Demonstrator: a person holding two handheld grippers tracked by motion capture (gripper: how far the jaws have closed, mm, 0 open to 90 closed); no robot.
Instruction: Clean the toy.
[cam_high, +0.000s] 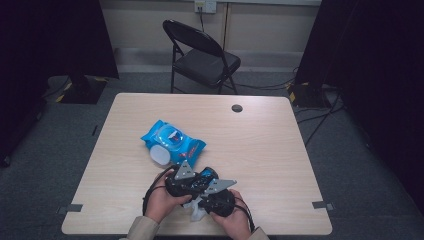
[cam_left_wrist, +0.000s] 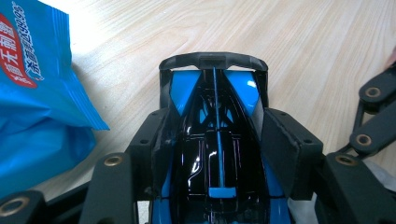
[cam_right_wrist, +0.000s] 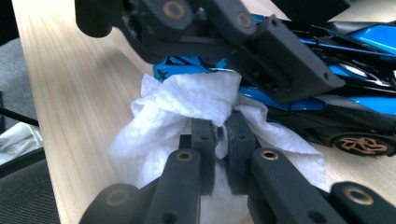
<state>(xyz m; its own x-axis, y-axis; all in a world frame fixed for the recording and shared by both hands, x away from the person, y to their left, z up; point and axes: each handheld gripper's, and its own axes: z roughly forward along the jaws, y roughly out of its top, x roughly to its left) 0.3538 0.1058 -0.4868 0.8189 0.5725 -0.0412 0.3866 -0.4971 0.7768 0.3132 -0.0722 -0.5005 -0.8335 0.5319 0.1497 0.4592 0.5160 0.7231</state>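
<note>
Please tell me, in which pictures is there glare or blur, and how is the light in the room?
High view: the table is evenly lit, the room's sides dark. Left gripper view: bright glare whitens the wood by the blue wipes pack, and highlights gleam on the toy car. Right gripper view: the near tongs look soft, and the white wipe is nearly washed out.

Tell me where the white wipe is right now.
In the right gripper view, the white wipe is pinched in the right gripper, pressed against the toy car.
</note>
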